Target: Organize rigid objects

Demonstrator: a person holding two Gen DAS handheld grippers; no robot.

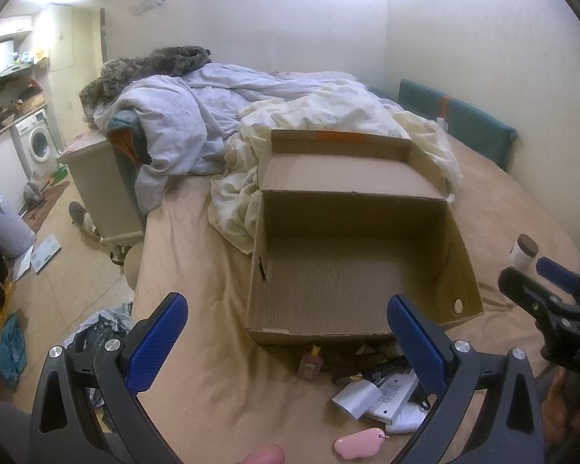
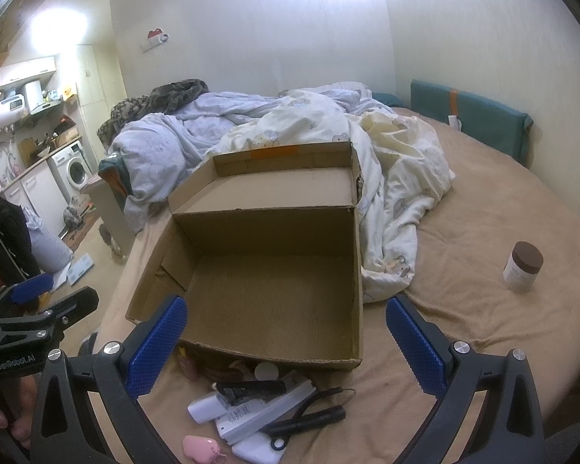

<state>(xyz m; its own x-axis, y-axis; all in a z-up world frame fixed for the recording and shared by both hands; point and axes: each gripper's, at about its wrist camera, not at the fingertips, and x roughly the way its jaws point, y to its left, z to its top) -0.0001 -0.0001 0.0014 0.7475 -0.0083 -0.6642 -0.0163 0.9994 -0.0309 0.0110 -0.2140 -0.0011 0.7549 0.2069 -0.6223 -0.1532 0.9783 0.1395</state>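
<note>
Both tongs, left tongs (image 1: 286, 342) and right tongs (image 2: 286, 342), hang spread apart and hold nothing. Just beneath them a heap of small items (image 2: 266, 413) lies on the bed (image 2: 483, 232); beyond, the empty cardboard box (image 2: 266, 294) sits open-topped, likely to receive them.

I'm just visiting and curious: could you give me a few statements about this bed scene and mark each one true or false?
1. The open brown cardboard box holds nothing. True.
2. The brown-lidded white jar stands inside the box. False: it stands on the tan bedsheet, apart from the box.
3. The left gripper grips a pink object. False: it is open and holds nothing.
4. The right gripper is open. True.
5. A pink rounded case lies before the box. True.
</note>
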